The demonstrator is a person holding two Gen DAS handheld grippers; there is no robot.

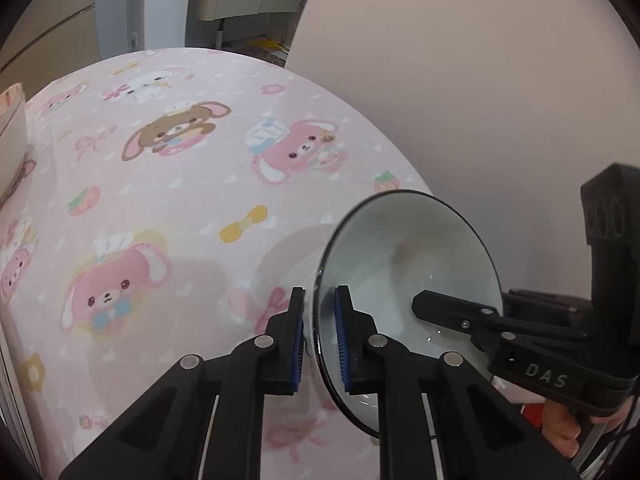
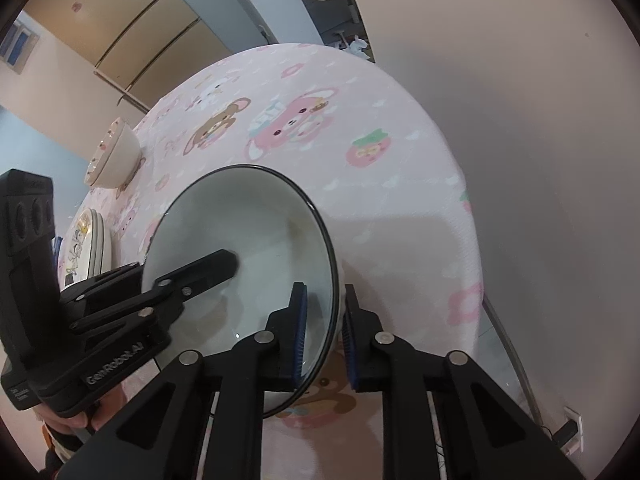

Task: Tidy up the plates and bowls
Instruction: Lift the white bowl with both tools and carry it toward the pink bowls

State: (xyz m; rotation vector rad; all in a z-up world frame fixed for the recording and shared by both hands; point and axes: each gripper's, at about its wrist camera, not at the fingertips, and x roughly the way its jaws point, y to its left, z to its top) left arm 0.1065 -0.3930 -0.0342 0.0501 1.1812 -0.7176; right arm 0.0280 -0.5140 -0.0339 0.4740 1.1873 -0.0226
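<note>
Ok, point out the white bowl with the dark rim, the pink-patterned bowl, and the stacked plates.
white bowl (image 2: 260, 216): right wrist view, inner wall.
pink-patterned bowl (image 2: 120, 156): right wrist view, outer side.
stacked plates (image 2: 96, 244): right wrist view, edge of the stack.

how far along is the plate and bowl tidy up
Done: a stack of plates already sits at the table's left edge. In hand: the left gripper and the right gripper each clamp an opposite side of the black-rimmed white bowl's rim. Left: that bowl is not yet placed, and the pink-patterned bowl stands alone, unstacked.
</note>
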